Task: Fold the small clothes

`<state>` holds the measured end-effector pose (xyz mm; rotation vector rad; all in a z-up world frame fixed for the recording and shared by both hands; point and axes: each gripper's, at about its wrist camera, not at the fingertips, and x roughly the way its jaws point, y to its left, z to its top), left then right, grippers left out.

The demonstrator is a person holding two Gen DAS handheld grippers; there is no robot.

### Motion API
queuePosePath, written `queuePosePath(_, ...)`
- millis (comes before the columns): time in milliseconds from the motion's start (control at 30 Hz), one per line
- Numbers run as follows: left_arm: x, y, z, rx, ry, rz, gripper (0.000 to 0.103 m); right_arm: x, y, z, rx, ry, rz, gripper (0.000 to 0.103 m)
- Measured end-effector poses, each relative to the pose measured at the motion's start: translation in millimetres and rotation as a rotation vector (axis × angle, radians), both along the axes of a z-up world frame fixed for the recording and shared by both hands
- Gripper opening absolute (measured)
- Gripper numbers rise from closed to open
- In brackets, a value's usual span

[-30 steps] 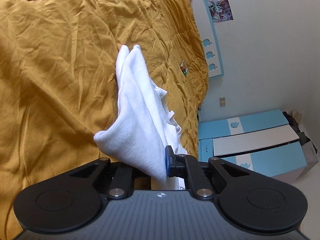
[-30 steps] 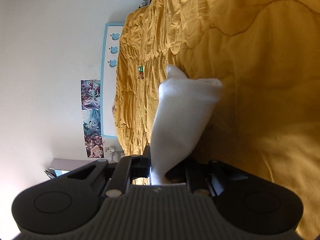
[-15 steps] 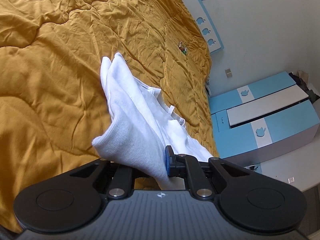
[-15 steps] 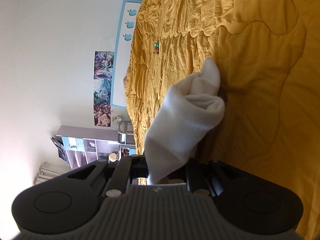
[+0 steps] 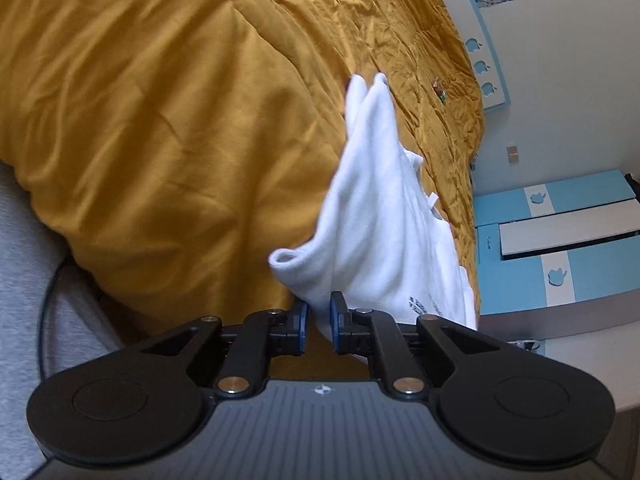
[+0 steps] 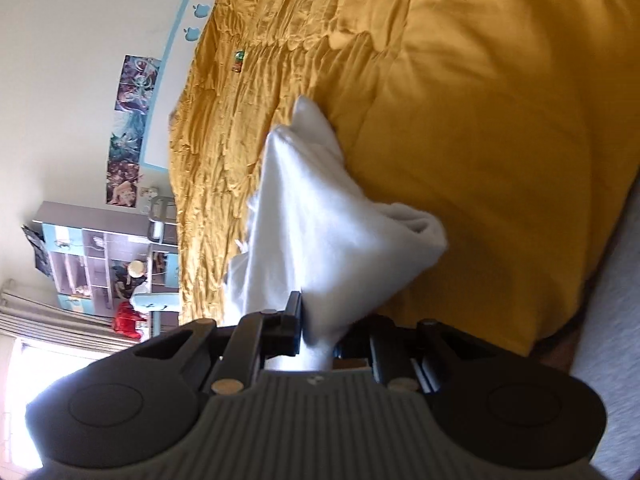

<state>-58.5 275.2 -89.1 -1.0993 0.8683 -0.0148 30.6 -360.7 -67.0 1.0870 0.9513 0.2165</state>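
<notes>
Left gripper (image 5: 319, 322) and right gripper (image 6: 316, 334) each pinch the white garment (image 5: 380, 216) (bunched, trailing toward 12 o'clock) above the mustard quilt (image 5: 160, 120)

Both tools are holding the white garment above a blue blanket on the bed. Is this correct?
Not quite: the blanket is mustard yellow, not blue, as both wrist views show; the blue belongs to the cabinets by the wall. The rest holds: the left tool and the right tool each grip the white garment above the bed.
</notes>
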Motion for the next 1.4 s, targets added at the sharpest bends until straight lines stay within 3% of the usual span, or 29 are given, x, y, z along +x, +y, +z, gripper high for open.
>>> queuePosePath(33,-8.2,8.0,6.3,0.075,0.009,0.021,0.023,-1.9,-3.8,3.7,-0.072,0.000,-0.004,0.013)
queuePosePath(100,-19.5,20.5,20.5,0.230,0.017,0.072,0.027,-0.5,-10.0,15.8,-0.258,-0.019,0.003,0.032)
queuePosePath(167,-24.5,32.3,42.9,0.387,-0.009,0.120,0.033,4.1,-11.8,32.4,-0.425,-0.097,0.022,0.034)
queuePosePath(267,-10.5,39.3,75.6,0.485,-0.089,0.141,0.047,13.5,-2.2,62.8,-0.660,-0.249,-0.005,0.036)
queuePosePath(400,23.8,28.2,116.7,0.601,-0.256,0.127,0.064,43.9,19.0,94.8,-0.753,-0.414,0.081,0.043)
queuePosePath(433,42.3,18.7,122.2,0.627,-0.268,0.116,0.065,59.1,25.2,103.3,-0.770,-0.455,0.094,0.043)
queuePosePath(533,93.3,4.1,120.8,0.662,-0.192,0.051,0.065,95.3,43.4,114.4,-0.745,-0.505,0.089,0.041)
queuePosePath(633,135.9,-8.1,100.9,0.652,-0.157,-0.054,0.064,141.6,59.6,110.3,-0.651,-0.467,0.168,0.041)
queuePosePath(733,169.9,-11.4,74.8,0.563,-0.116,-0.126,0.064,180.8,71.0,92.3,-0.572,-0.382,0.237,0.042)
queuePosePath(800,184.5,-13.0,62.1,0.536,-0.097,-0.191,0.064,207.6,75.0,75.3,-0.541,-0.297,0.280,0.051)
queuePosePath(833,189.8,-13.6,56.8,0.537,-0.107,-0.205,0.065,219.9,76.7,66.1,-0.534,-0.237,0.302,0.058)
queuePosePath(900,196.3,-12.2,48.7,0.552,-0.124,-0.199,0.066,239.7,77.9,49.0,-0.523,-0.153,0.329,0.058)
queuePosePath(1000,208.8,-7.0,37.3,0.482,-0.113,-0.227,0.068,257.8,82.9,31.5,-0.555,-0.129,0.346,0.061)
queuePosePath(1067,223.5,-4.8,28.5,0.389,-0.123,-0.318,0.070,267.0,86.9,19.5,-0.567,-0.118,0.375,0.060)
queuePosePath(1100,226.3,-5.0,26.7,0.385,-0.128,-0.334,0.070,269.7,91.3,14.0,-0.581,-0.131,0.382,0.052)
queuePosePath(1133,229.4,-6.1,25.7,0.404,-0.137,-0.330,0.060,269.8,94.8,12.6,-0.601,-0.152,0.388,0.042)
queuePosePath(1167,230.2,-7.1,25.7,0.437,-0.133,-0.302,0.026,267.8,99.5,13.0,-0.631,-0.196,0.410,0.034)
queuePosePath(1200,230.3,-6.9,25.0,0.461,-0.116,-0.267,0.011,265.5,104.1,13.7,-0.661,-0.249,0.437,0.015)
queuePosePath(1300,228.7,1.5,25.4,0.377,-0.086,-0.207,0.010,256.7,103.5,17.2,-0.682,-0.309,0.418,0.010)
queuePosePath(1400,219.6,5.1,37.5,0.362,-0.139,-0.169,0.009,247.1,87.5,24.9,-0.628,-0.378,0.334,0.010)
